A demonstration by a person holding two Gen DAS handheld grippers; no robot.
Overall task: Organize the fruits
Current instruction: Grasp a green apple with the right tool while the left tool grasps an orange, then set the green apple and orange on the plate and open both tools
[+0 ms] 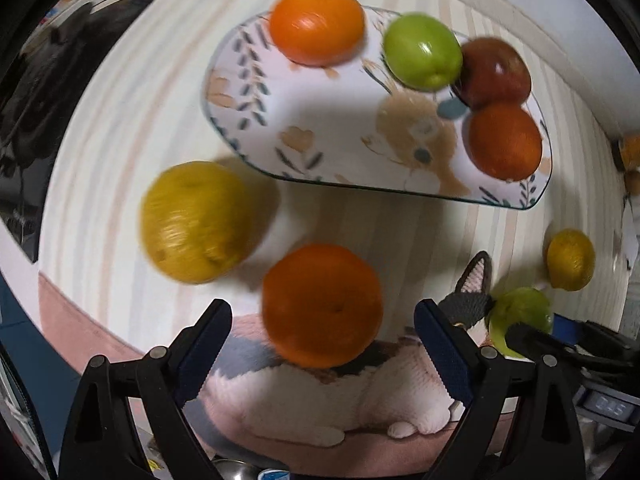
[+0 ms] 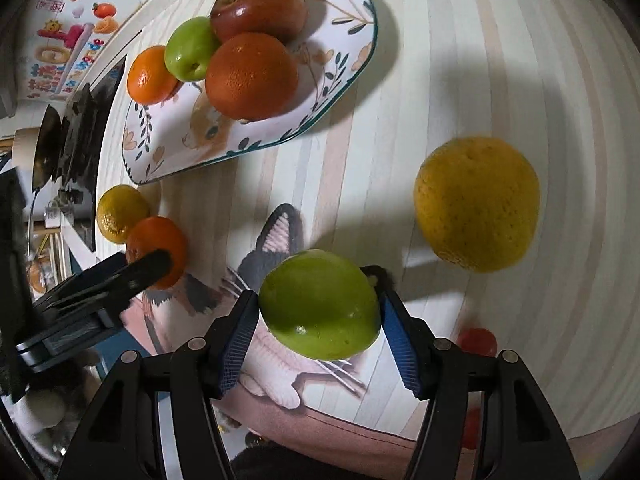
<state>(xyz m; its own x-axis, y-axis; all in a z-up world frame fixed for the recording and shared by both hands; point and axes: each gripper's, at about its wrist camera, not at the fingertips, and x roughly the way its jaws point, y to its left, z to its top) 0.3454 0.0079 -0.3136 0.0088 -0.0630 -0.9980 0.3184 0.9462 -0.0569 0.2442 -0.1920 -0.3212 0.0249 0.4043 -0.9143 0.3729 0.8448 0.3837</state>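
A patterned oval plate [image 1: 312,128] holds an orange [image 1: 318,24], a green fruit [image 1: 422,50], a red apple [image 1: 496,72] and a darker orange [image 1: 504,140]. My left gripper [image 1: 322,320] is open around a loose orange [image 1: 322,306] on the mat, pads apart from it. A large yellow fruit [image 1: 196,222] lies to its left. My right gripper [image 2: 318,316] is shut on a green fruit [image 2: 320,304]; the fruit also shows in the left wrist view [image 1: 520,320]. The plate [image 2: 348,40] lies beyond it, and the left gripper's finger overlaps the loose orange [image 2: 158,252].
A striped mat with a cat picture [image 1: 304,396] covers the table. Another yellow fruit [image 2: 476,204] lies right of my right gripper; it also shows in the left wrist view [image 1: 570,260]. A small red object [image 2: 478,342] sits near the mat's edge. Dark clutter [image 1: 36,92] stands at the left.
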